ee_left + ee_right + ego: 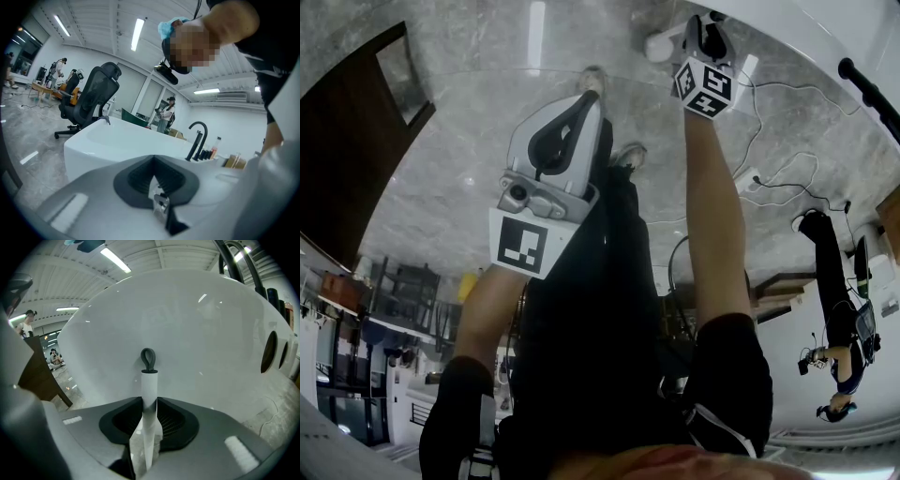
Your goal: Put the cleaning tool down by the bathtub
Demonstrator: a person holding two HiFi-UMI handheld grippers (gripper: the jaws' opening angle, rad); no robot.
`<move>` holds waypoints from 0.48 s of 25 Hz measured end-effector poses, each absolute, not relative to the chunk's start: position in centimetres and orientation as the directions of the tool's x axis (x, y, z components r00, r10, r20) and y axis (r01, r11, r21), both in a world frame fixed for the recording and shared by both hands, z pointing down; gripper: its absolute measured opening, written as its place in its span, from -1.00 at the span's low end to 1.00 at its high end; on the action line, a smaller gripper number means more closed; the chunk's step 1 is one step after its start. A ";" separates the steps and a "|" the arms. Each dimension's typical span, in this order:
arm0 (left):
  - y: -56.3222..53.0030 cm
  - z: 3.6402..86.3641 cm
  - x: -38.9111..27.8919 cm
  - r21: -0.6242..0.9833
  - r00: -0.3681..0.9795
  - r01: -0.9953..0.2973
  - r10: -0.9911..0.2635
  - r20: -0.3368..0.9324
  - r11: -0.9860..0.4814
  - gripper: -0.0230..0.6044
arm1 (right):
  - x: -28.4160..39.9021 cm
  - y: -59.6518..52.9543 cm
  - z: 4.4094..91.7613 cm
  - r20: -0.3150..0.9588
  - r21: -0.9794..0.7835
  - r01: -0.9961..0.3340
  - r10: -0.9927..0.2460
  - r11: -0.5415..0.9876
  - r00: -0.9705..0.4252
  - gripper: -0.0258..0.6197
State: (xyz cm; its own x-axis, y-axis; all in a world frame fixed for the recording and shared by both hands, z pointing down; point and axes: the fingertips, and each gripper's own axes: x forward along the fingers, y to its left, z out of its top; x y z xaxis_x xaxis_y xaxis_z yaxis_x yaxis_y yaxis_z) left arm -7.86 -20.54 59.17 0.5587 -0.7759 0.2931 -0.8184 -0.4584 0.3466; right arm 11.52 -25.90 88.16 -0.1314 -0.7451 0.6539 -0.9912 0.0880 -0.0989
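Note:
The cleaning tool's white handle (149, 380), ending in a grey hanging loop, runs straight out between the jaws of my right gripper (149, 399). Those jaws are shut on the handle. The loop end points at the white outer wall of the bathtub (187, 324), close in front. In the head view my right gripper (707, 23) is held low by the tub's rim (825, 28), with white parts of the tool (747, 69) showing beside it. My left gripper (581, 101) hangs further back over the marble floor, jaws shut and nothing in them (153, 161).
A black faucet (199, 136) and some bottles stand at the tub's far end. A black office chair (91, 101) stands beyond the tub. Cables (787, 169) trail across the floor near a power strip. Another person (836, 309) stands at the right. A dark wooden panel (347, 150) lies left.

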 end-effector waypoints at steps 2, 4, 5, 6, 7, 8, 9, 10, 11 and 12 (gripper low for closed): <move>-20.4 59.1 -8.1 0.347 0.557 -0.819 -0.777 0.292 -0.457 -0.90 | 11.5 -25.8 88.2 0.656 -0.097 -0.992 -0.743 0.086 -0.129 -0.59; -20.3 59.0 -8.2 0.347 0.556 -0.820 -0.778 0.293 -0.456 -0.90 | 11.4 -25.6 88.1 0.659 -0.096 -0.992 -0.741 0.087 -0.129 -0.55; -20.3 59.0 -8.2 0.347 0.556 -0.820 -0.778 0.293 -0.455 -0.90 | 11.5 -25.5 88.0 0.659 -0.097 -0.991 -0.741 0.088 -0.130 -0.54; -20.3 58.9 -8.1 0.347 0.555 -0.821 -0.779 0.292 -0.454 -0.90 | 11.5 -25.5 87.9 0.660 -0.097 -0.991 -0.740 0.089 -0.131 -0.54; -20.2 58.9 -8.1 0.348 0.554 -0.821 -0.780 0.290 -0.453 -0.90 | 11.6 -25.4 87.9 0.660 -0.096 -0.991 -0.740 0.090 -0.131 -0.53; -20.1 58.9 -8.0 0.349 0.553 -0.821 -0.781 0.289 -0.452 -0.90 | 11.7 -25.2 87.9 0.659 -0.096 -0.991 -0.740 0.090 -0.131 -0.53; -20.0 58.9 -8.0 0.350 0.553 -0.821 -0.782 0.289 -0.451 -0.90 | 11.7 -25.1 87.9 0.659 -0.095 -0.991 -0.741 0.091 -0.131 -0.53; -19.9 58.9 -8.0 0.350 0.552 -0.821 -0.782 0.289 -0.451 -0.90 | 11.7 -24.9 87.8 0.659 -0.095 -0.991 -0.741 0.091 -0.131 -0.53; -19.8 58.8 -8.1 0.351 0.552 -0.821 -0.783 0.288 -0.450 -0.90 | 11.6 -24.7 87.7 0.659 -0.096 -0.991 -0.740 0.092 -0.132 -0.53; -19.7 58.7 -8.1 0.352 0.551 -0.822 -0.783 0.288 -0.449 -0.90 | 11.5 -24.5 87.6 0.659 -0.096 -0.991 -0.740 0.093 -0.134 -0.53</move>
